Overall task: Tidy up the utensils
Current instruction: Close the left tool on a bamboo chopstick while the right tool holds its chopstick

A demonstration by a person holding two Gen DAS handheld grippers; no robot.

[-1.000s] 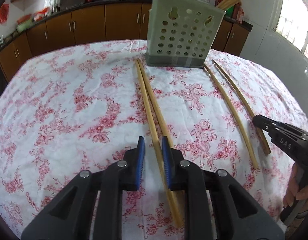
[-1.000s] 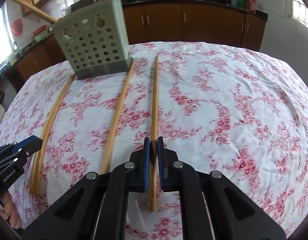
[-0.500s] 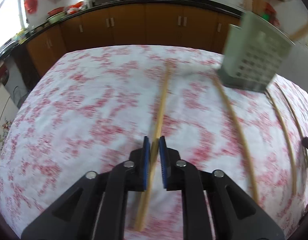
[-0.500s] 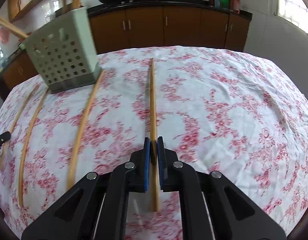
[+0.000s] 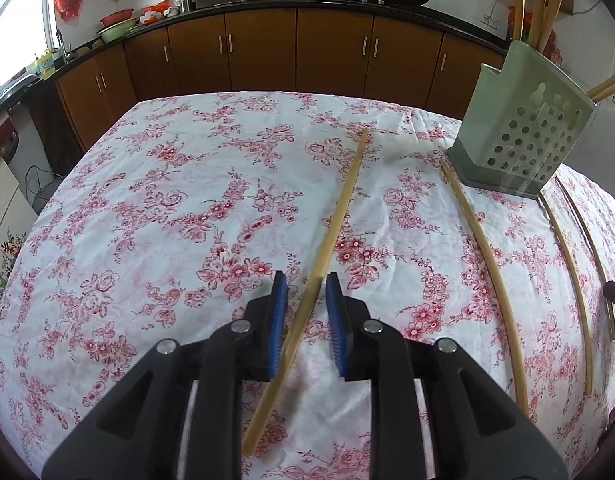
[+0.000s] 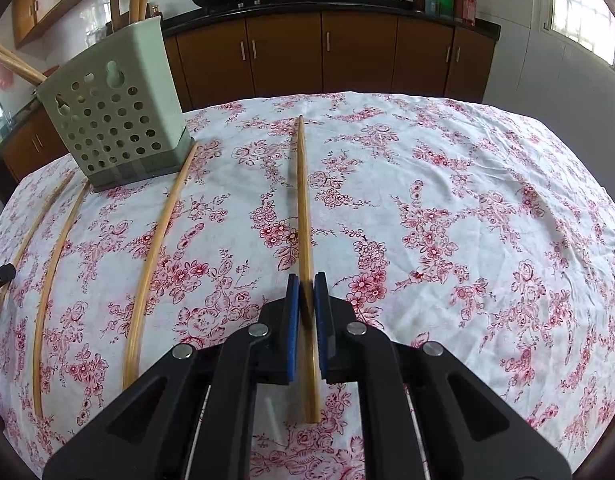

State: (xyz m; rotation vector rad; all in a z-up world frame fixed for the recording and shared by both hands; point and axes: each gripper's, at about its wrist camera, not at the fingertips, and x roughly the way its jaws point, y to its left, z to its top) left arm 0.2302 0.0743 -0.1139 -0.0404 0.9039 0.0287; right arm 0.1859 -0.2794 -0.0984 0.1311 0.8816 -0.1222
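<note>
Half a second ago my left gripper [image 5: 306, 280] had its blue pads pinched on a chopstick; now those pads stand apart, and the left chopstick [image 5: 339, 216] runs loose between them, slanting from below my left finger up and away past the right fingertip. It looks to be lying on the floral tablecloth [image 5: 167, 208], though I cannot tell whether it touches the left pad. Ahead and right of these fingers stands the perforated green utensil holder [image 5: 523, 136], with chopsticks already sticking out of its top. Three more chopsticks lie on the cloth to the right of my fingers, running back toward the holder's base; the nearest one [image 5: 487, 264] ends just beside it.

On the other side, my right gripper [image 6: 307, 280] is narrow, its pads clamped on the right chopstick [image 6: 303, 200], which points straight ahead beyond the fingertips. From here the holder [image 6: 119, 120] sits ahead and left of the fingers.
</note>
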